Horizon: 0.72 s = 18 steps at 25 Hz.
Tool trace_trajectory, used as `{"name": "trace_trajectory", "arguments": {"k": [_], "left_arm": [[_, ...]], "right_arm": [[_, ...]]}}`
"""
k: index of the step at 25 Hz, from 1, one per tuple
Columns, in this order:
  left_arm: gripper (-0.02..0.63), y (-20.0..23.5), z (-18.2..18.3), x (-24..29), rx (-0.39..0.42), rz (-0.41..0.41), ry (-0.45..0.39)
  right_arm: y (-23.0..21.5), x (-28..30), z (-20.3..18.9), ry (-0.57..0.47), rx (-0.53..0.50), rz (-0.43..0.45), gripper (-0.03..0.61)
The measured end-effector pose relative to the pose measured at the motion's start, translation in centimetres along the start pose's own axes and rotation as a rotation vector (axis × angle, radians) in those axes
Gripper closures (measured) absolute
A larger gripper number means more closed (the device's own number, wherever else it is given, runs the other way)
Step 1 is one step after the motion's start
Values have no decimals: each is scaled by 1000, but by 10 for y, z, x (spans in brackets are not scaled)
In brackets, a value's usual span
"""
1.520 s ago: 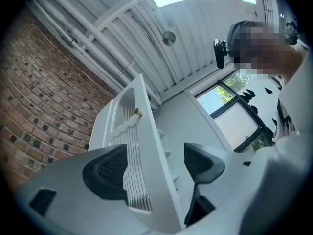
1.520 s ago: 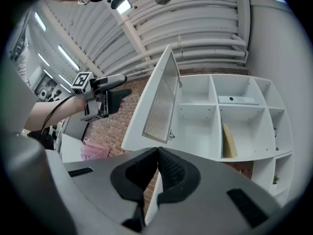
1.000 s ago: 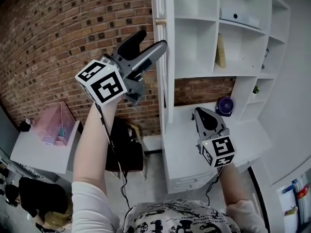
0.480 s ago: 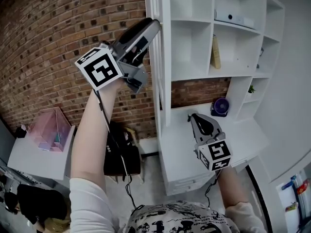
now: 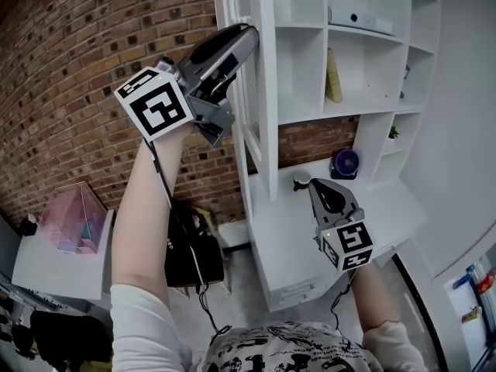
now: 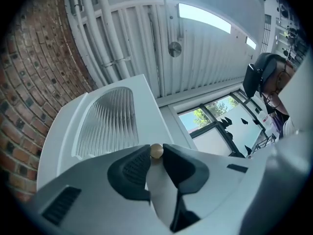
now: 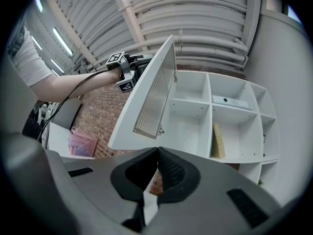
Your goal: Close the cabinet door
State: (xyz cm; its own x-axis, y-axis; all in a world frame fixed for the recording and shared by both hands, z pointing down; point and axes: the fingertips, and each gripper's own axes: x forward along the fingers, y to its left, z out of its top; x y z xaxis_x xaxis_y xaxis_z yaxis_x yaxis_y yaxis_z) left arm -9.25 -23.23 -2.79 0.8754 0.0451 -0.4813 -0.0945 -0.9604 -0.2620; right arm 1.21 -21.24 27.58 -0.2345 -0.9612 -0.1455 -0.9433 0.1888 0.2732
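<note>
The white cabinet door [image 5: 261, 91] stands open, edge-on in the head view; in the right gripper view its ribbed glass panel [image 7: 155, 94] shows. My left gripper [image 5: 248, 36] is raised to the door's upper edge. Its jaws are closing, and the small round brass knob [image 6: 156, 151] sits pinched between their tips [image 6: 156, 154], with the door face [image 6: 110, 124] right behind. My right gripper [image 5: 312, 184] hangs lower, in front of the cabinet's counter, and touches nothing. Its pads [image 7: 168, 168] meet with nothing between them.
The open shelves [image 5: 341, 49] hold a thin book [image 5: 333, 76], a flat white box [image 5: 360, 19] and a purple round object [image 5: 346, 163]. A brick wall [image 5: 85, 76] runs to the left. Below it are a pink box [image 5: 74, 219] and a dark chair [image 5: 194, 246].
The left gripper rose to the door's edge and its wide-open jaws came together around the knob. The right gripper stayed low by the counter.
</note>
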Motion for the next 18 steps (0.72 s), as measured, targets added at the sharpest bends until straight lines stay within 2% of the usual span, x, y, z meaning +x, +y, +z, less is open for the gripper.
{"name": "trace_trajectory", "arguments": {"k": [11, 18], "left_arm": [[518, -5, -22, 41, 97, -2, 36], [518, 2, -50, 84, 117, 35, 34]], "right_arm": [[-44, -1, -13, -21, 11, -40, 563], [-99, 12, -35, -28, 5, 19, 563]]}}
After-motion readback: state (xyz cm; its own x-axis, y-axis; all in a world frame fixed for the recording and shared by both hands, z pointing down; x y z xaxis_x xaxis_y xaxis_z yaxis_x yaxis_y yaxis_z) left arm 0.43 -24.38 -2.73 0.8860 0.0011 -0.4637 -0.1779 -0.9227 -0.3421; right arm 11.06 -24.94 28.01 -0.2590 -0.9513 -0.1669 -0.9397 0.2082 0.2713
